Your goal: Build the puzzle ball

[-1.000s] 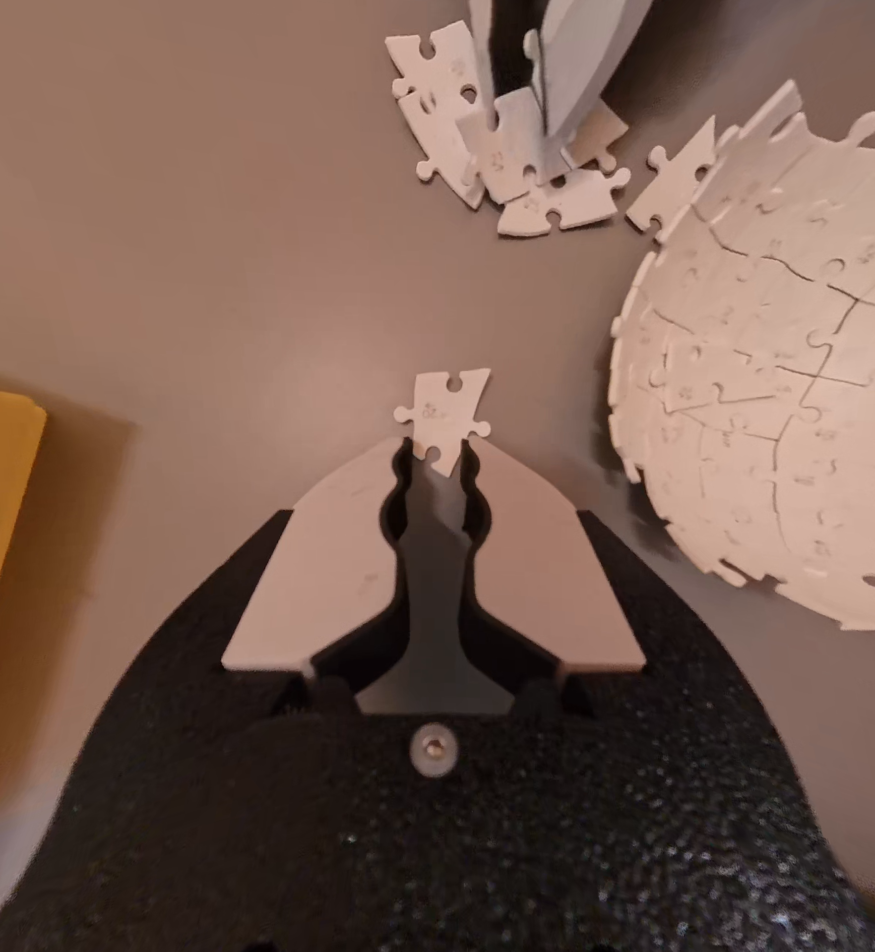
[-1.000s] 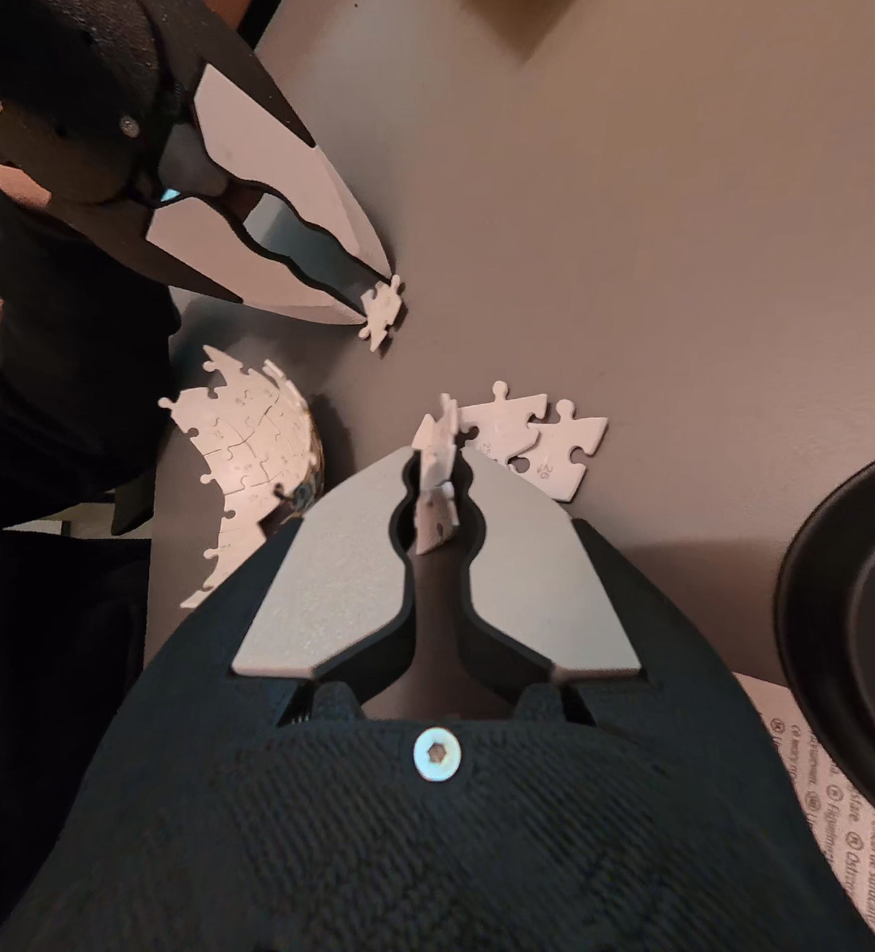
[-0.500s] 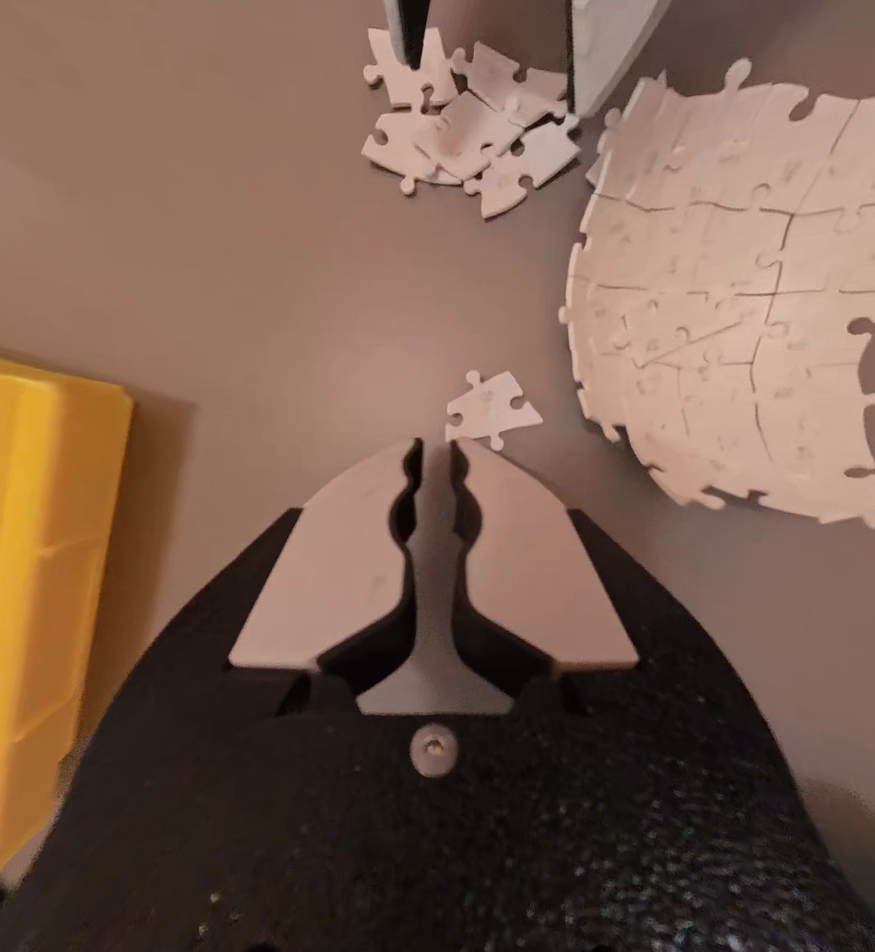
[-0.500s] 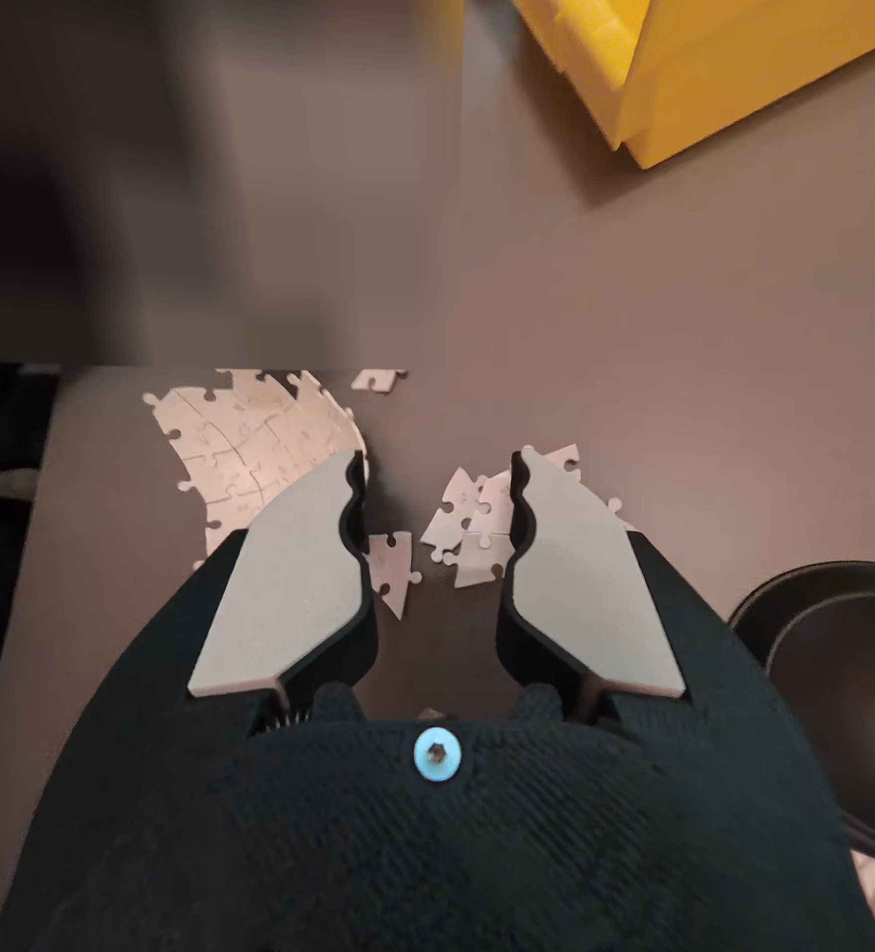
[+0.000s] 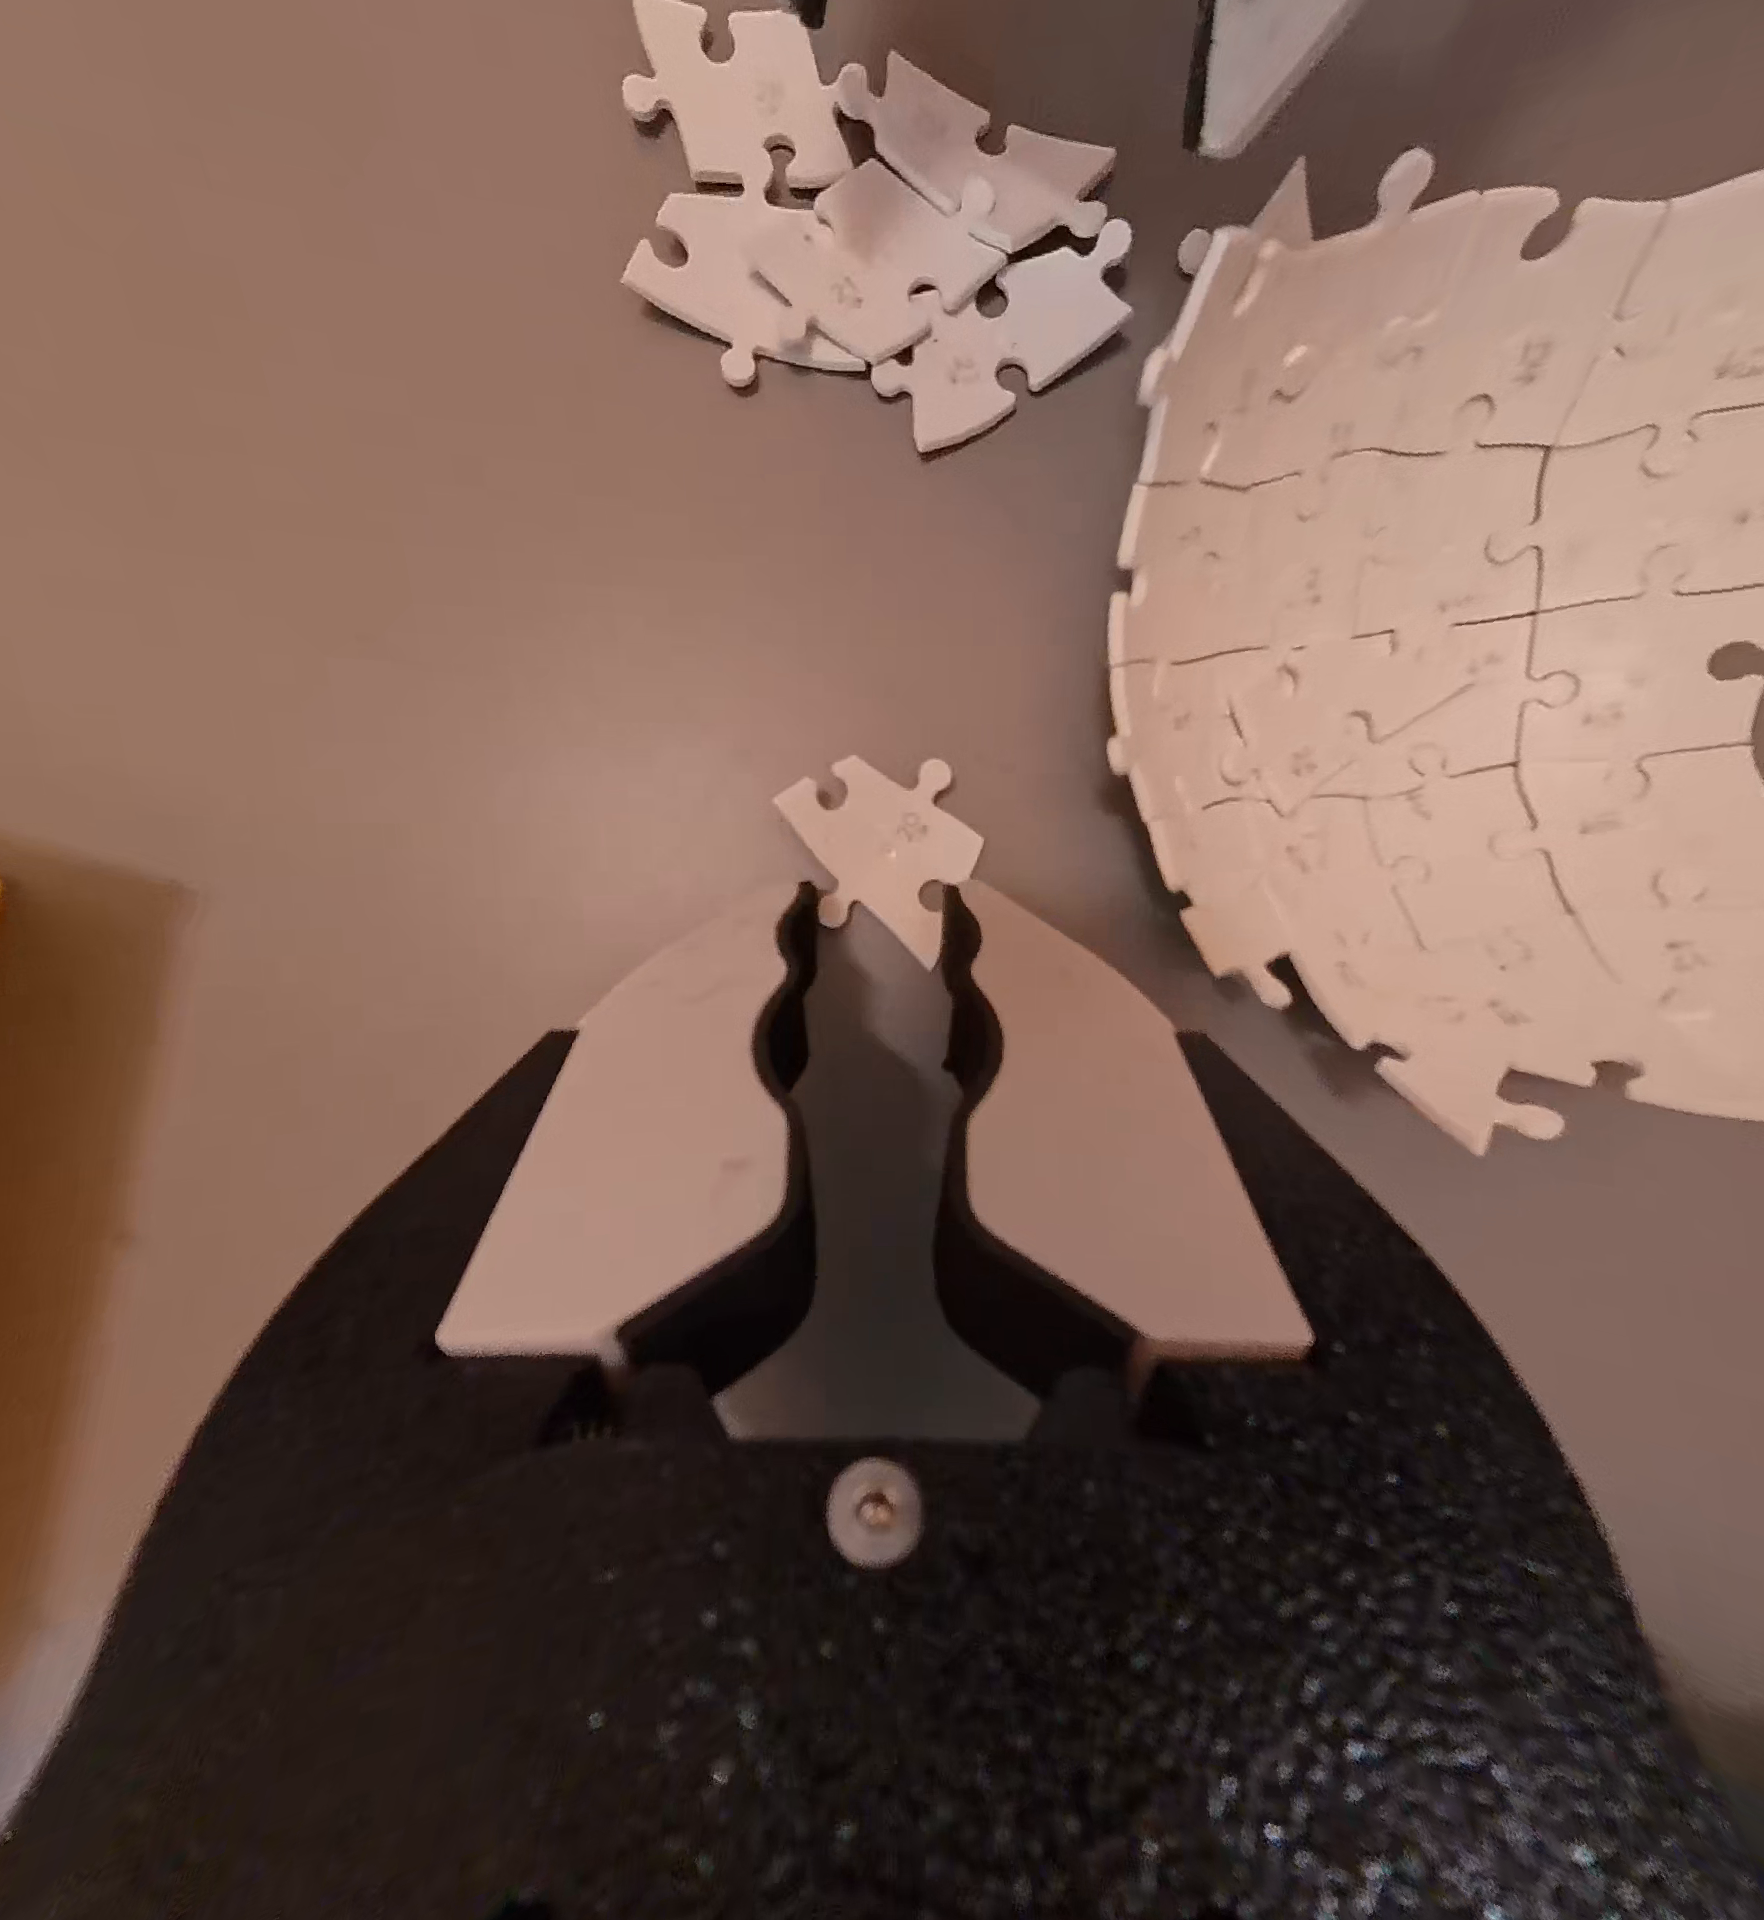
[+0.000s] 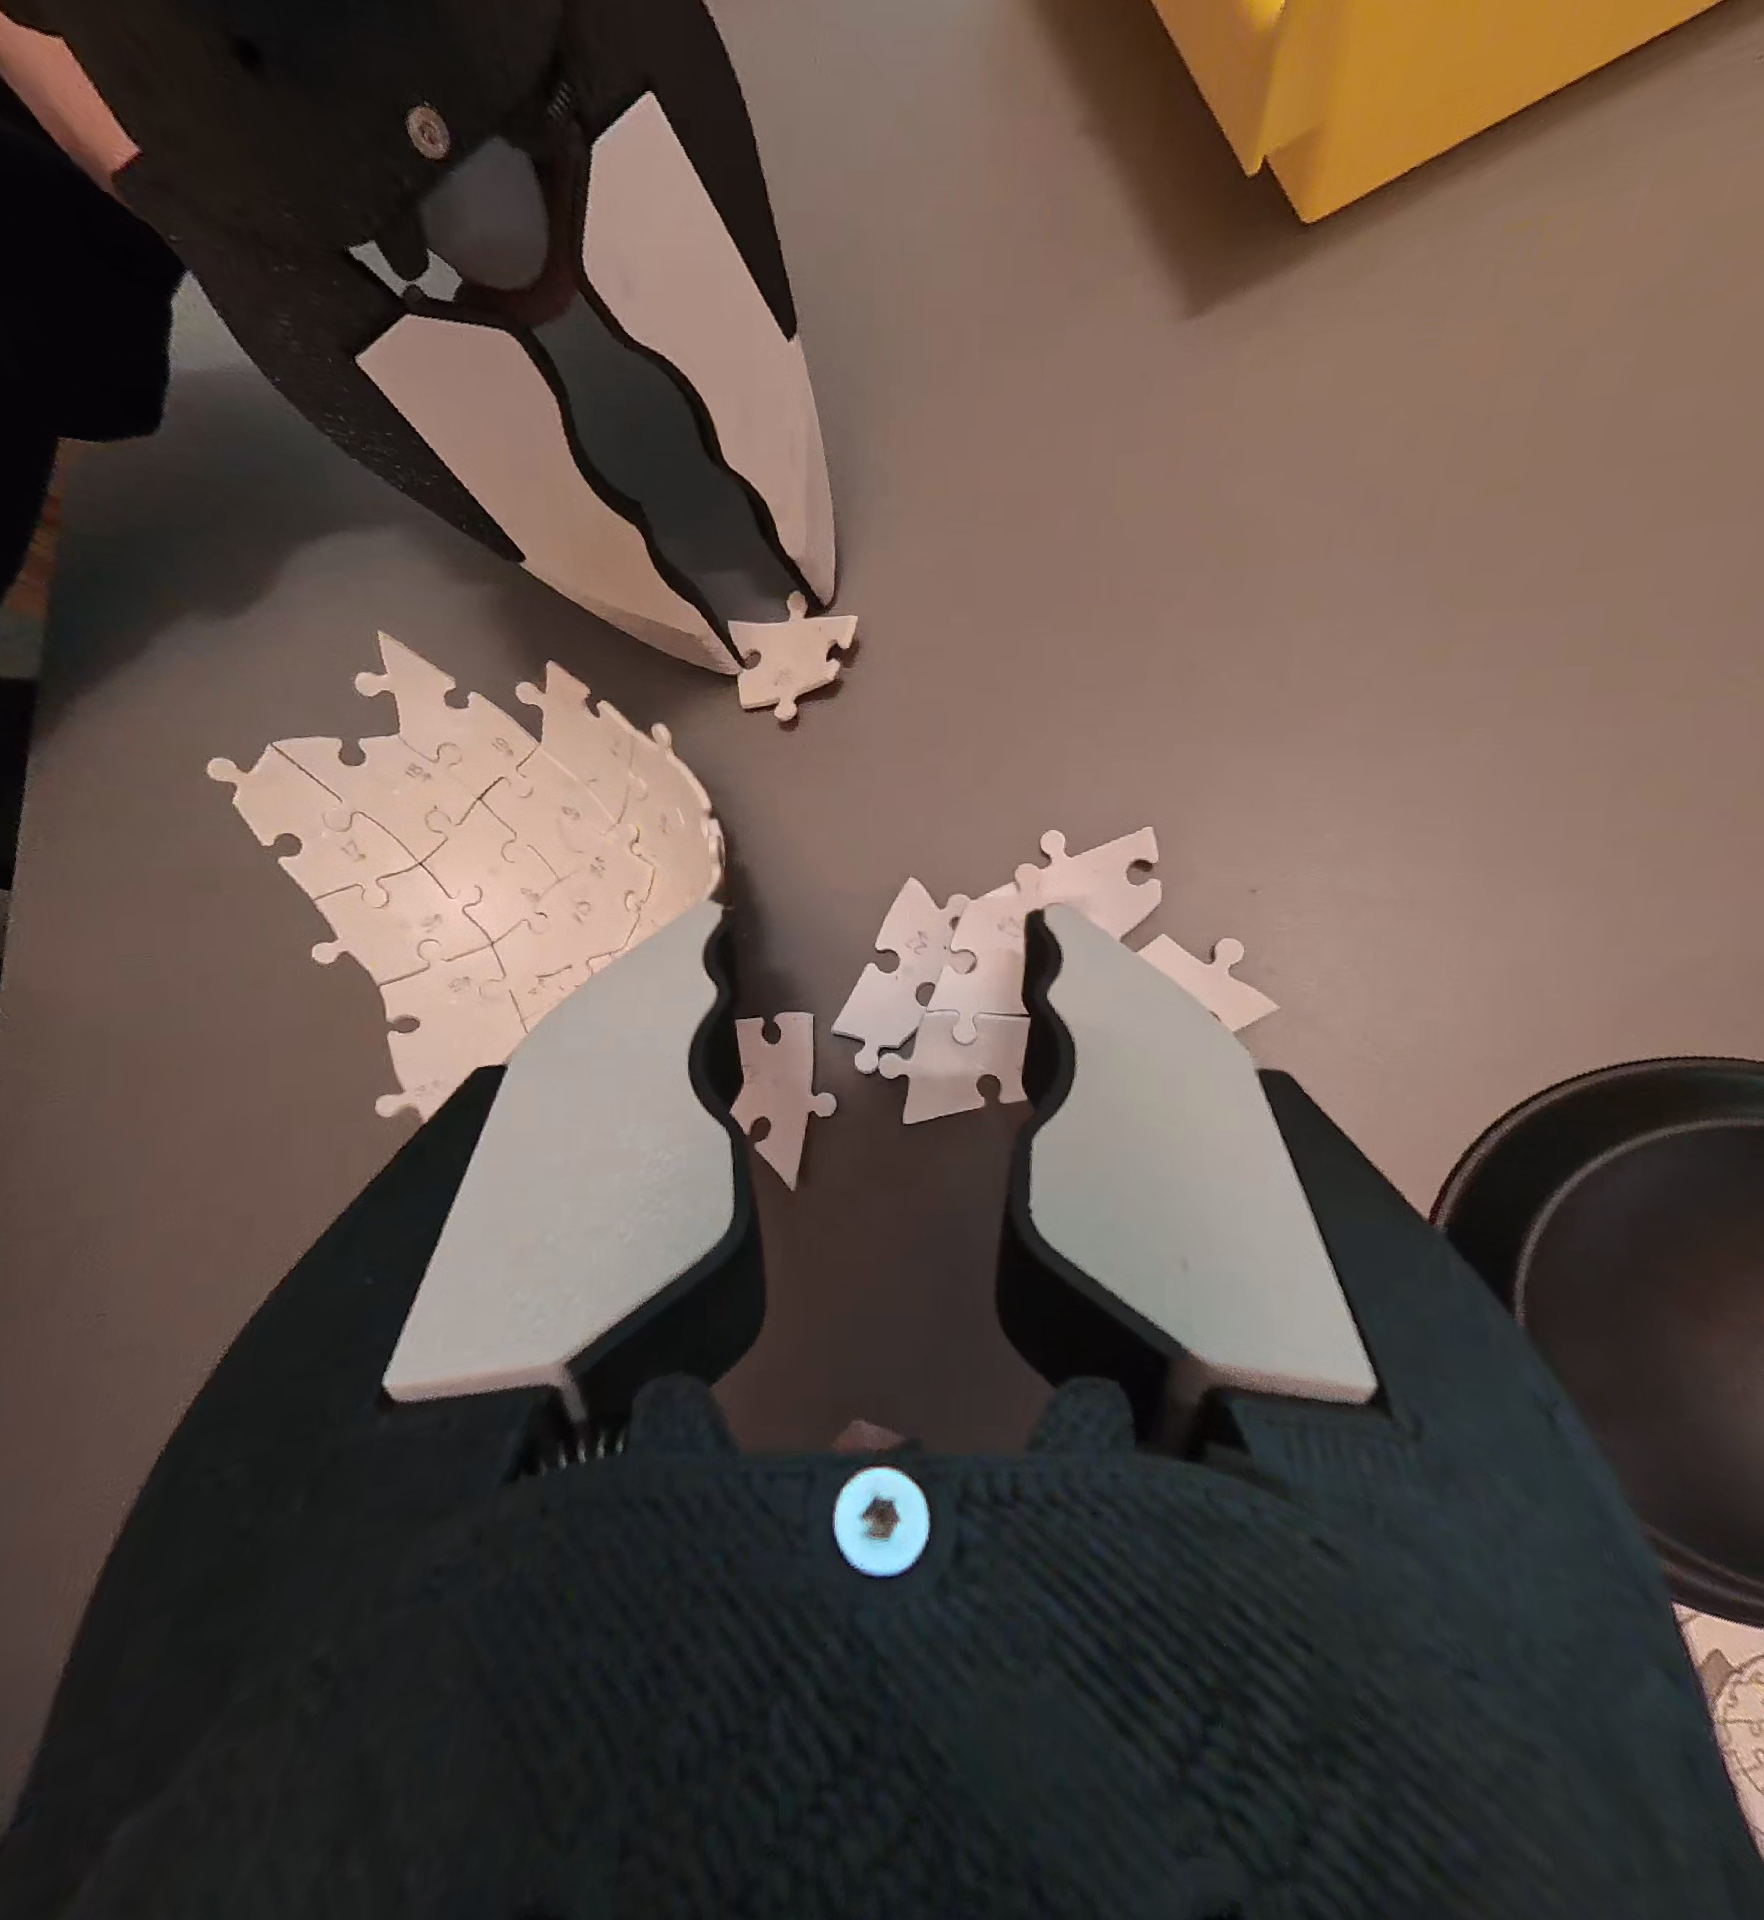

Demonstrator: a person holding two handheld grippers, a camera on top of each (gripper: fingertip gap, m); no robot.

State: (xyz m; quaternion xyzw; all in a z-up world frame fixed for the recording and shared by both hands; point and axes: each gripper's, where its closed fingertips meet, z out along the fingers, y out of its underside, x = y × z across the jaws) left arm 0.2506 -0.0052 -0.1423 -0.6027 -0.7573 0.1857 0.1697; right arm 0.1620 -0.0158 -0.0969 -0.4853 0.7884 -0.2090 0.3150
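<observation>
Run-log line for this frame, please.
left gripper: shut on puzzle piece | right gripper: open over loose pieces | ball shell: partial

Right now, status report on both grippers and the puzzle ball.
Left gripper pinching single white puzzle piece. Right gripper open over loose white pieces. Curved white half-built shell waiting, nothing blocking.

Each camera rides on its own claw, looking forward and down along the fingers, close above the desk [image 5: 338, 520]. The two face roughly opposite ways. Both take in the curved puzzle shell [image 5: 1480, 675] [image 6: 483, 883] and the loose pieces [image 5: 888, 239] [image 6: 971, 997].
</observation>
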